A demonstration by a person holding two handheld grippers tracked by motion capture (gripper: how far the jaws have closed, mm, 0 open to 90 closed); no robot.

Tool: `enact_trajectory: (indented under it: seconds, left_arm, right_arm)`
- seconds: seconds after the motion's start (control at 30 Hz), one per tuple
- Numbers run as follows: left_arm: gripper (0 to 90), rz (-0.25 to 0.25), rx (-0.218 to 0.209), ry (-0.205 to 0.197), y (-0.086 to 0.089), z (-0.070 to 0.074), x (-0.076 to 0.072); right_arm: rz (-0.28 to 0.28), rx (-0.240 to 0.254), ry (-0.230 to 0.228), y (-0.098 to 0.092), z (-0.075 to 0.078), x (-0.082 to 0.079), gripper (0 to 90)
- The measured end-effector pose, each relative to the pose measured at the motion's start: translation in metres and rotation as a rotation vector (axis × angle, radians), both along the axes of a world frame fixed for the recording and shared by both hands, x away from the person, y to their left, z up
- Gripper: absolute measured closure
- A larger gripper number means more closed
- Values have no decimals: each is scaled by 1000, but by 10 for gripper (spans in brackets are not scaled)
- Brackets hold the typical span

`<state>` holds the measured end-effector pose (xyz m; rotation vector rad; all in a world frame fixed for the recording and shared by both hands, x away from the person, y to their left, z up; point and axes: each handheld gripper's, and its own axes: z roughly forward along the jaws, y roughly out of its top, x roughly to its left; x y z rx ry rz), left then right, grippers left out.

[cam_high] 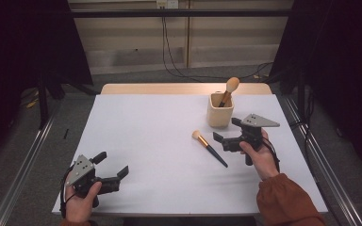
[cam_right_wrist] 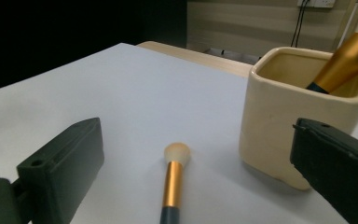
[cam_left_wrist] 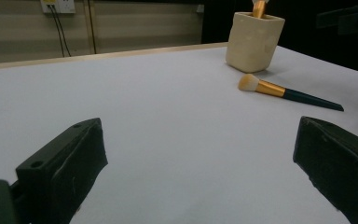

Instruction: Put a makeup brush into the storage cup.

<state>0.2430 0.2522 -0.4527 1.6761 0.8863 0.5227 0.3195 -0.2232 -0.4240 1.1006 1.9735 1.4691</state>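
Note:
A makeup brush (cam_high: 209, 148) with a pale tip, gold ferrule and dark handle lies flat on the white table (cam_high: 160, 141), right of centre. A cream square cup (cam_high: 220, 110) stands behind it with another brush (cam_high: 228, 91) leaning inside. My right gripper (cam_high: 226, 129) is open, its jaws on either side of the lying brush's (cam_right_wrist: 172, 186) handle end, close to the cup (cam_right_wrist: 284, 116). My left gripper (cam_high: 111, 164) rests open at the near left with nothing between its jaws. From there the lying brush (cam_left_wrist: 284, 92) and the cup (cam_left_wrist: 254, 42) sit far off.
The table's wooden far edge (cam_high: 184, 88) borders a floor with black cables (cam_high: 179, 70). Metal rails (cam_high: 320, 160) run along both sides. White surface stretches between the two grippers.

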Motion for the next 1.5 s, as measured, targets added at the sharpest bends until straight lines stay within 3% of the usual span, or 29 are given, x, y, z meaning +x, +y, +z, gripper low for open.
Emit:
enact_trajectory:
  seconds: [0.23, 0.53, 0.73, 0.87, 0.93, 1.2, 1.43, 1.5]
  left_arm:
    - [23, 8, -2, 0, 1, 0, 0]
    - [23, 16, -3, -2, 3, 0, -1]
    - [24, 16, 9, -4, 3, 0, -1]
    - [24, 21, 10, -4, 4, 0, -1]
    - [24, 18, 12, -2, 3, 0, -1]
    - [24, 27, 13, 1, 3, -1, 0]
    - [24, 20, 15, 2, 3, -1, 0]
    - [24, 19, 18, 4, 3, -1, 0]
  right_arm:
    - [24, -20, 5, 14, 3, 17, 16]
    - [78, -82, 63, 36, 7, 34, 19]
    - [111, -142, 163, 44, 6, 46, 26]
    - [130, -211, 213, 47, 5, 51, 25]
    - [160, -239, 274, 48, 6, 55, 23]
    - [198, -366, 413, 55, 0, 66, 38]
    - [227, -444, 560, 61, -2, 77, 50]
    - [236, -458, 584, 62, -2, 80, 47]
